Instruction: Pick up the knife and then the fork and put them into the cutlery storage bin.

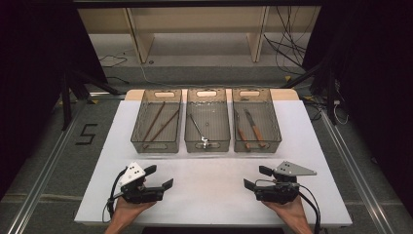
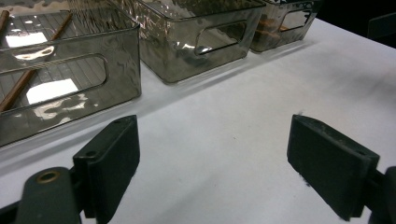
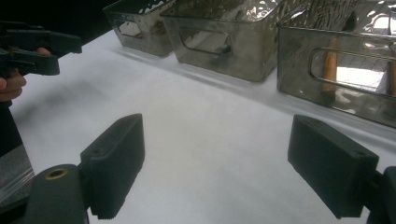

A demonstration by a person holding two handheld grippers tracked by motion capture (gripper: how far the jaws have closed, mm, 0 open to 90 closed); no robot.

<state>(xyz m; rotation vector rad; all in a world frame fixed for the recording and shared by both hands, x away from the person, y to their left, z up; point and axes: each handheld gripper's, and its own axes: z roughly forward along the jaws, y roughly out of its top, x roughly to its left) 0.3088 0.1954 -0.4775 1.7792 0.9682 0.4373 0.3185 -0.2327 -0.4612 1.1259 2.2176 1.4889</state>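
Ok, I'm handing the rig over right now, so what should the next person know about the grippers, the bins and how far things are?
Left gripper: open, holding nothing, low over the white table near the front edge.
Right gripper: open, holding nothing, on the opposite side of the table.
Three clear bins in a row at the back: left bin holds brown sticks, middle bin a thin metal tool, right bin two tools with orange handles.
Done: nothing grasped as things lie now.
Left: all the handling; neither gripper has reached a bin.
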